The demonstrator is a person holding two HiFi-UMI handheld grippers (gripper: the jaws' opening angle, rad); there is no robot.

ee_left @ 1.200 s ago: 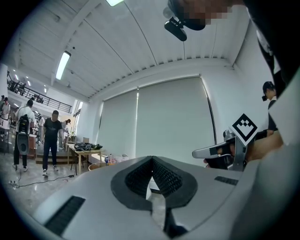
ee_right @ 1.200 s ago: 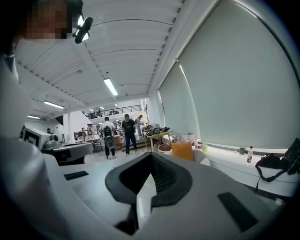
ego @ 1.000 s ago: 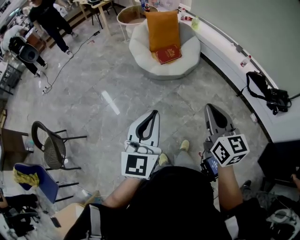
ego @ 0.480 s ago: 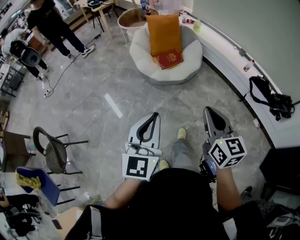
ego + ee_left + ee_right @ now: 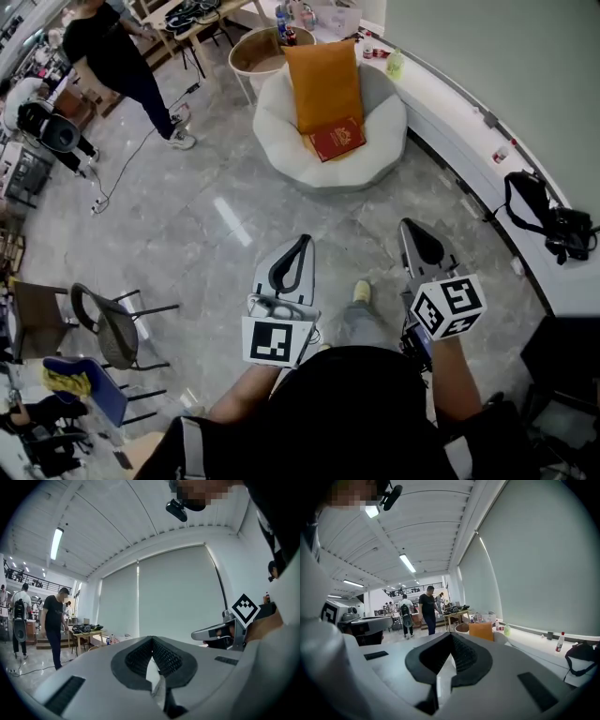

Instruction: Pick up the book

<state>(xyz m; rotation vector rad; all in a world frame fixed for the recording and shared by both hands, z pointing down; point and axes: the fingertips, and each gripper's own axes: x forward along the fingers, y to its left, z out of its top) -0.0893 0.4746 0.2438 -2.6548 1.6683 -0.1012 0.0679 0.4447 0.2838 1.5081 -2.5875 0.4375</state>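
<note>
1. Book (image 5: pixel 337 139): red cover, lay on seat of white round chair (image 5: pixel 281 131), right up against foot of orange cushion (image 5: pixel 324 80). Sat at 12 o'clock in head view, well apart from both tools. Untouched.
2. L gripper (image 5: pixel 300 246): tongs together, nothing between them per L gripper view. Pointed toward 12 o'clock over grey floor (image 5: pixel 216 187).
3. R gripper (image 5: pixel 412 232): tongs together as well, nothing held. In R gripper view the cushion showed past the tip at approx. 1 o'clock. Book itself not made out there.
4. Progress, as judged: early, approach stage only. No contact, no grasp, no lift.
5. Outstanding, as judged: close the gap to the chair, part the tongs of at least one gripper, clamp on the book, raise it off the seat.
6. Risk, as judged: book lay flat on soft upholstery w/ cushion against its far edge, so getting a tong under an edge may need care.
7. Bystander: person in black (image 5: pixel 117 56) stood at 11 o'clock, well apart from chair.
</note>
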